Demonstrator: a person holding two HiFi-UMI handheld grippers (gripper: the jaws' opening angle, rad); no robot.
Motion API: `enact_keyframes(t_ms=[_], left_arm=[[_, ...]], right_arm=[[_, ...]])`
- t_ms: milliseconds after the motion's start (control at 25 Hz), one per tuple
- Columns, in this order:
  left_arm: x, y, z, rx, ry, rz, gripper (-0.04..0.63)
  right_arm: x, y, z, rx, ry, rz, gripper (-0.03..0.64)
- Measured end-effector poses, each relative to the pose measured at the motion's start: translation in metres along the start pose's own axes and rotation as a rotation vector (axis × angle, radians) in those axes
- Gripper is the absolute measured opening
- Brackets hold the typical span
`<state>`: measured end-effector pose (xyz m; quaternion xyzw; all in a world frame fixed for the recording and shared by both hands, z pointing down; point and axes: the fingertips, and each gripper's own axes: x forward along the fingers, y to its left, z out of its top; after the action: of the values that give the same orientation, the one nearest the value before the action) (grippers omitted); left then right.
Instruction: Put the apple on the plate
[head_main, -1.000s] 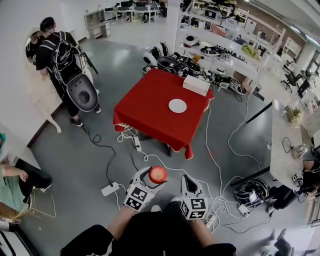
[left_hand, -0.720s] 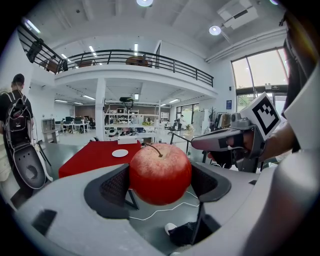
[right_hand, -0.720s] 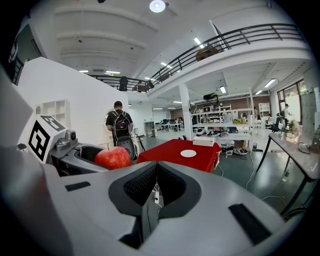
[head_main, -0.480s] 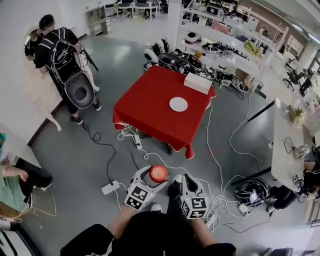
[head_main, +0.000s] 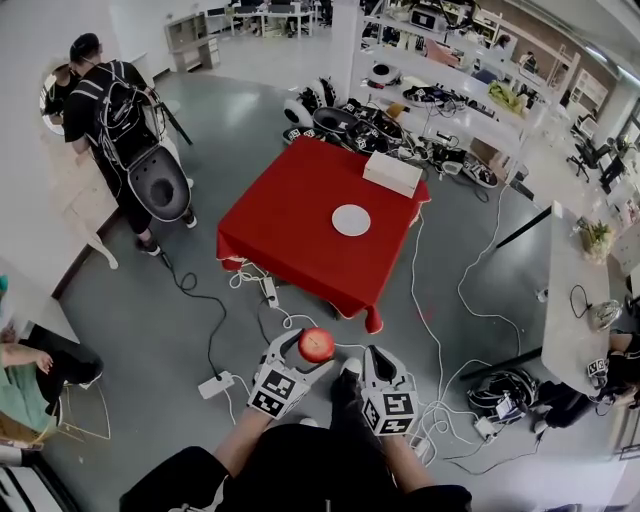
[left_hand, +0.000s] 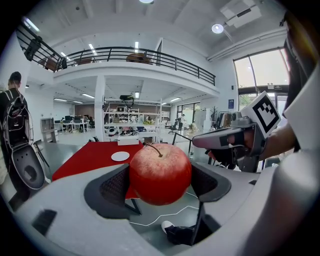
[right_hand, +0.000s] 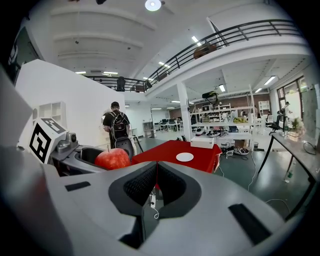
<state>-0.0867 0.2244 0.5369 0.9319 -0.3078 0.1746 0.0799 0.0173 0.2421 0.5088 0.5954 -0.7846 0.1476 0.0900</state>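
**A:** What do we record for the tools?

**B:** The left gripper (head_main: 312, 352) is clenched on the apple (left_hand: 160, 172), stem up. Its pads cover both flanks of the fruit. The right gripper (right_hand: 156, 182) has its jaws pressed together with nothing between them.

**A:** And where is the apple?

**B:** It is held in the air above the grey floor, well apart from the white plate (head_main: 351, 220). The plate lies on the red table (head_main: 285, 215), near a white box (head_main: 392, 172).

**A:** Is anything concealed?

**B:** In the head view our own torso cuts off both forearms. The red cloth hides the table's legs. A dark shoe (left_hand: 175, 234) shows beneath the left jaws, partly cut off by the gripper body.

**A:** Any legible writing?

**B:** We can read none. The marker cube (head_main: 276, 392) bears only black-and-white squares, and any print on the shelf goods is too small to read.

**A:** Do the views differ?

**B:** Only the gripper views show the balcony railing (left_hand: 140, 52) overhead. The right gripper view shows the apple from the side. The head view alone shows the cables (head_main: 440, 300) across the floor and a person with a backpack (head_main: 112, 95).
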Motion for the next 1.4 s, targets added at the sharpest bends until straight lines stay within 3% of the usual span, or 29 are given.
enact_keyframes(t_ms=[600, 1400], left_arm=[[0.107, 0.07, 0.053, 0.004, 0.026, 0.058, 0.385], [0.209, 0.115, 0.098, -0.007, 0.042, 0.114, 0.385]], right_arm=[[0.107, -0.087, 0.053, 0.011, -0.004, 0.063, 0.012], [0.182, -0.168, 0.088, 0.023, 0.015, 0.123, 0.012]])
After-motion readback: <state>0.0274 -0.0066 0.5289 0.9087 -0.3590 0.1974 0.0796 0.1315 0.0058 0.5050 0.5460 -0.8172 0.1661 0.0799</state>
